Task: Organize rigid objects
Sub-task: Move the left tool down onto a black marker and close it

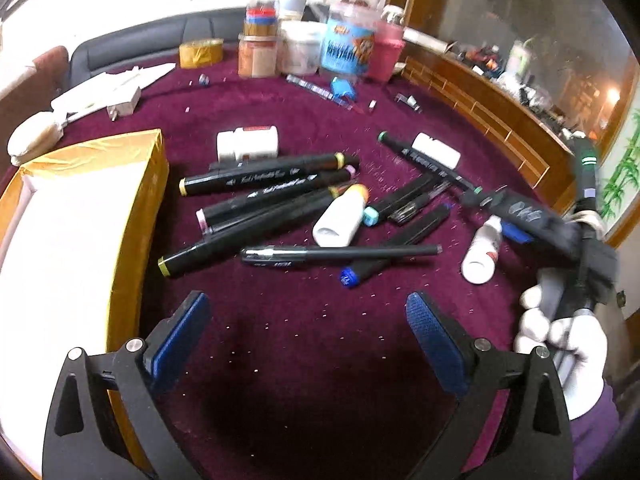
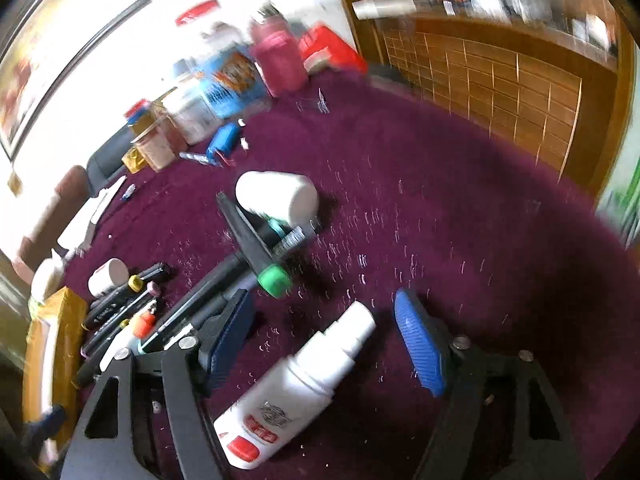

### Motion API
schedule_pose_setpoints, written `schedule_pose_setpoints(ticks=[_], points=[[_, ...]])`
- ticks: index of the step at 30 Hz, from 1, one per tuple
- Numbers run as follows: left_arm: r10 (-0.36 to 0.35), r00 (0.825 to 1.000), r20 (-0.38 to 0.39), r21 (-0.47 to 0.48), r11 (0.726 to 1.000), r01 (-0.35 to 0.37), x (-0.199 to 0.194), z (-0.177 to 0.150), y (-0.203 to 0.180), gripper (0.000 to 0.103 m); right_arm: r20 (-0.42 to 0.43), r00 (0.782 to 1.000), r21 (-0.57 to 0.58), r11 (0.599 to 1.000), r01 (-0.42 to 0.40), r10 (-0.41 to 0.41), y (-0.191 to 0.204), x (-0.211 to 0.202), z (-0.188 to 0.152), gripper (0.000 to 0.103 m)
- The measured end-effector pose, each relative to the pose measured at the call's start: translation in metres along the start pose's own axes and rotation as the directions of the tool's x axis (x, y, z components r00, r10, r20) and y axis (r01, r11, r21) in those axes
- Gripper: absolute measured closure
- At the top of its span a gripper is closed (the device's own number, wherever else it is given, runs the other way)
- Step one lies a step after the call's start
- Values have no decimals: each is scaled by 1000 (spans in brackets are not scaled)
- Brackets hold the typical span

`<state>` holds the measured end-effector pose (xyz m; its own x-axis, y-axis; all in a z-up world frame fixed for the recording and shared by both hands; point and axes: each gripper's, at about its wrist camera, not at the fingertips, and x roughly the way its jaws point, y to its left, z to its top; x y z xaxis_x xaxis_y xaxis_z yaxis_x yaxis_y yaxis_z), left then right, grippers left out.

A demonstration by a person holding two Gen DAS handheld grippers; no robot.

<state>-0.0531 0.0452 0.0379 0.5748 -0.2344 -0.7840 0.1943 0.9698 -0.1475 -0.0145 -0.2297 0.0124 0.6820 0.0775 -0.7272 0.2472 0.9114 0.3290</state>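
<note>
In the left wrist view, the left hand-held gripper [image 1: 308, 332] stands wide, with nothing between its blue pads, low in the frame over the maroon tabletop [image 1: 304, 360]. Above it, mid-frame, lies a loose heap of black markers [image 1: 264, 184], a slim black pen [image 1: 340, 254] and a small white bottle with an orange cap [image 1: 340, 218]. A gold-edged box [image 1: 136, 216] with a white inside sits at the left edge. A white-gloved hand [image 1: 560, 344] at the lower right grips the other tool.

In the right wrist view, the right hand-held gripper [image 2: 324, 344] is also spread wide, holding nothing. A white spray bottle [image 2: 296, 388] lies tilted on the cloth between its fingers at lower centre. A green-capped marker [image 2: 256, 248] rests above it, beside a white jar [image 2: 276, 196] lying on its side. Blurred containers [image 2: 224, 84] crowd the upper left.
</note>
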Motion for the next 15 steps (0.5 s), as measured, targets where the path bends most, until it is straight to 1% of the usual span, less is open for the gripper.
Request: schedule_pose_setpoints(ticks=[1, 3, 5, 6, 8, 10, 11, 12, 13, 14, 15], points=[[-10, 1000, -9, -15, 1000, 10, 3, 4, 1, 4, 26, 999, 11, 1000, -26, 26, -3, -7, -2, 36], [-24, 1000, 1, -29, 999, 24, 7, 13, 2, 4, 2, 998, 28, 998, -60, 60, -7, -4, -3, 36], [-26, 999, 29, 19, 999, 26, 13, 25, -5, 4, 6, 997, 38, 996, -78, 77, -9, -5, -3, 36], [-16, 1000, 15, 72, 997, 15, 20, 29, -11, 4, 7, 996, 41, 996, -85, 85, -9, -6, -3, 36], [38, 997, -65, 178, 984, -26, 40, 29, -21, 5, 7, 995, 48, 994, -97, 97, -10, -5, -3, 36], [38, 988, -149, 213, 977, -5, 55, 20, -24, 11, 8, 994, 53, 993, -107, 106, -11, -5, -4, 36], [45, 987, -155, 229, 973, -8, 56, 14, -26, 16, 8, 994, 58, 992, -112, 111, -12, -4, -3, 36], [26, 991, -134, 238, 971, 7, 51, 10, -27, 30, 8, 993, 62, 991, -116, 116, -13, -3, -2, 36], [4, 991, -133, 243, 970, 28, 44, 7, -29, 39, 9, 993, 65, 991, -120, 120, -12, -3, -2, 36], [-12, 991, -135, 244, 969, 45, 39, 6, -30, 61, 9, 992, 67, 990, -122, 122, -13, -4, -2, 36], [-34, 989, -144, 242, 968, 68, 35, 4, -30, 79, 9, 992, 68, 990, -124, 124, -13, -4, -2, 36]])
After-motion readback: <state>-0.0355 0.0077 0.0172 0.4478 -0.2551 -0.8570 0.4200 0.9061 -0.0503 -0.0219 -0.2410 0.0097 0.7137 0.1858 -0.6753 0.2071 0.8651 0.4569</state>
